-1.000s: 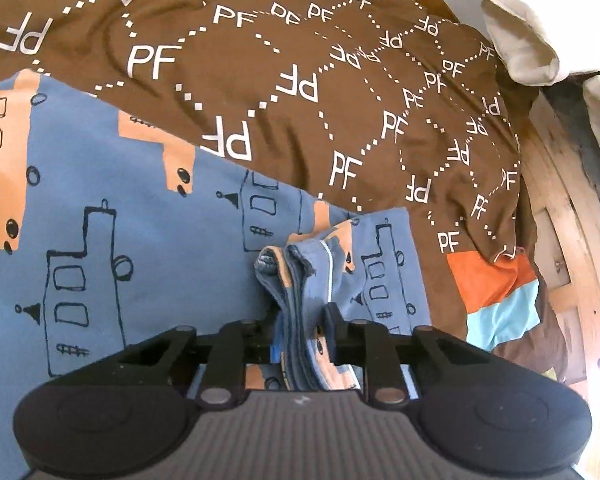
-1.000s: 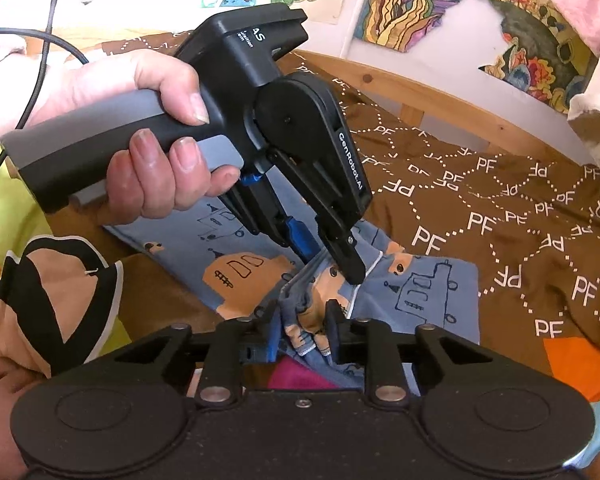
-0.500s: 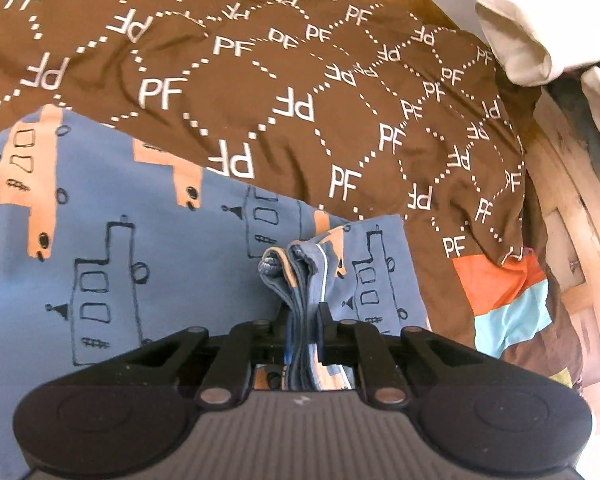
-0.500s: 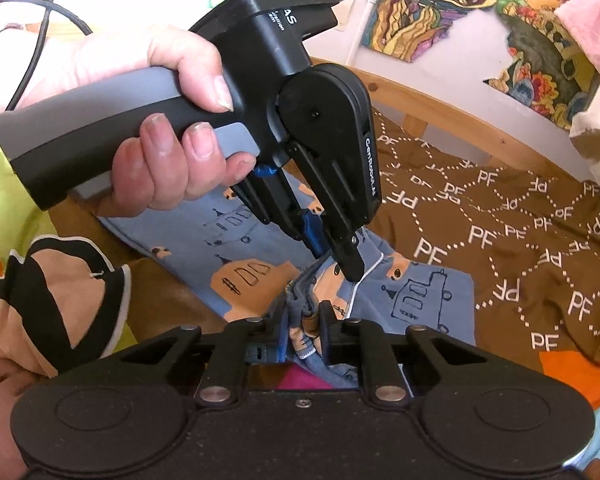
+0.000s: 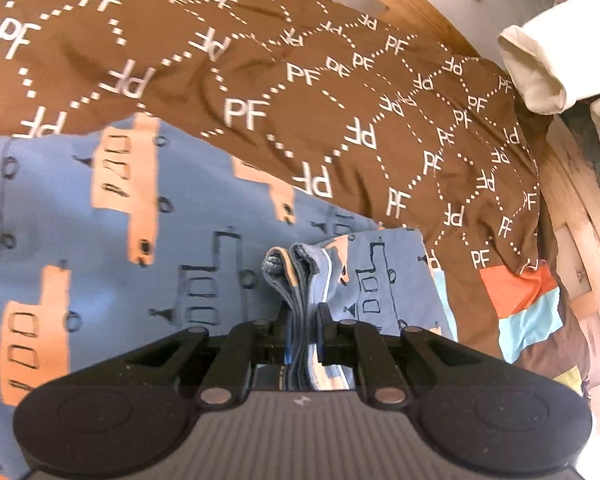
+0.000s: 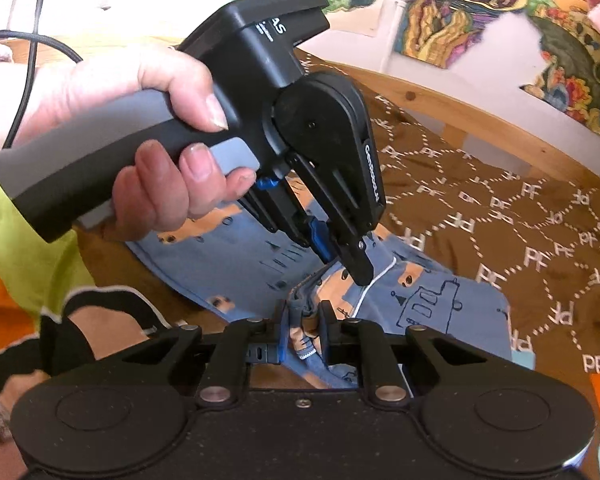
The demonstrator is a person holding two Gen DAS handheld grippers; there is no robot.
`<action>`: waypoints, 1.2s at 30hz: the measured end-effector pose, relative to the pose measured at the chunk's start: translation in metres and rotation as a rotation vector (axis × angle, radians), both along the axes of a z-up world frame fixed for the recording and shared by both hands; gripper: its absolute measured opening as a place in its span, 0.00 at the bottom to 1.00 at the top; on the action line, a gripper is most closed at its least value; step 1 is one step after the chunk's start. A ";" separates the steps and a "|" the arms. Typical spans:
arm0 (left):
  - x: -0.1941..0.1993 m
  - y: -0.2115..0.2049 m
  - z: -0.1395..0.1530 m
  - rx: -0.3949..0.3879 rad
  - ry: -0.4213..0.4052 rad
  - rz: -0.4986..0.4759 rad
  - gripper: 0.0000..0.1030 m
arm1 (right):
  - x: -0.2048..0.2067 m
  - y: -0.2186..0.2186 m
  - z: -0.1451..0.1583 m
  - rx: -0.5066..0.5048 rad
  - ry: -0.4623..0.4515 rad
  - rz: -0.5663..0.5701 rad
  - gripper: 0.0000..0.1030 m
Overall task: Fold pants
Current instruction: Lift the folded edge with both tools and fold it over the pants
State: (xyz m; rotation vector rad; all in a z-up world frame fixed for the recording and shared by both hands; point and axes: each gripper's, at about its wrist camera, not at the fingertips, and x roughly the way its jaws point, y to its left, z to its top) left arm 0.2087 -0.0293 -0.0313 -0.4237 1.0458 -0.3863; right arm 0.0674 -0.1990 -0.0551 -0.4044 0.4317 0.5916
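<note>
The pants, blue with orange trucks, lie spread on the brown bedspread, most of the cloth flat and one bunched edge lifted off it. The left gripper pinches several stacked layers of that edge between its pads. The right gripper pinches a neighbouring bunch of the same edge, just beside the left one. A hand grips the left tool's handle above the bedspread. The cloth looks thin, light and limp, so it should sag and drape rather than hold shape. Seams and hems look like the surest hold; every layer needs to sit inside the pinch, or the lower ones may slip out.
</note>
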 end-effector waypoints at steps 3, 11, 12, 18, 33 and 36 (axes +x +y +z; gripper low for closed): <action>-0.003 0.011 0.002 0.006 -0.016 0.009 0.12 | 0.001 0.007 0.004 0.012 0.008 0.010 0.15; -0.007 0.038 0.007 0.059 -0.049 0.011 0.12 | 0.001 0.037 0.005 0.019 0.026 0.037 0.15; -0.008 0.042 0.006 0.064 -0.049 0.013 0.12 | 0.002 0.040 0.005 0.018 0.028 0.042 0.15; -0.010 0.063 0.004 0.064 -0.047 0.044 0.12 | 0.006 0.058 0.003 0.037 0.055 0.065 0.15; -0.017 0.073 -0.002 0.161 -0.062 0.041 0.26 | 0.004 0.068 0.000 0.028 0.102 0.104 0.24; -0.022 0.077 0.004 0.195 -0.069 0.065 0.37 | 0.000 0.047 0.012 -0.016 0.062 0.089 0.55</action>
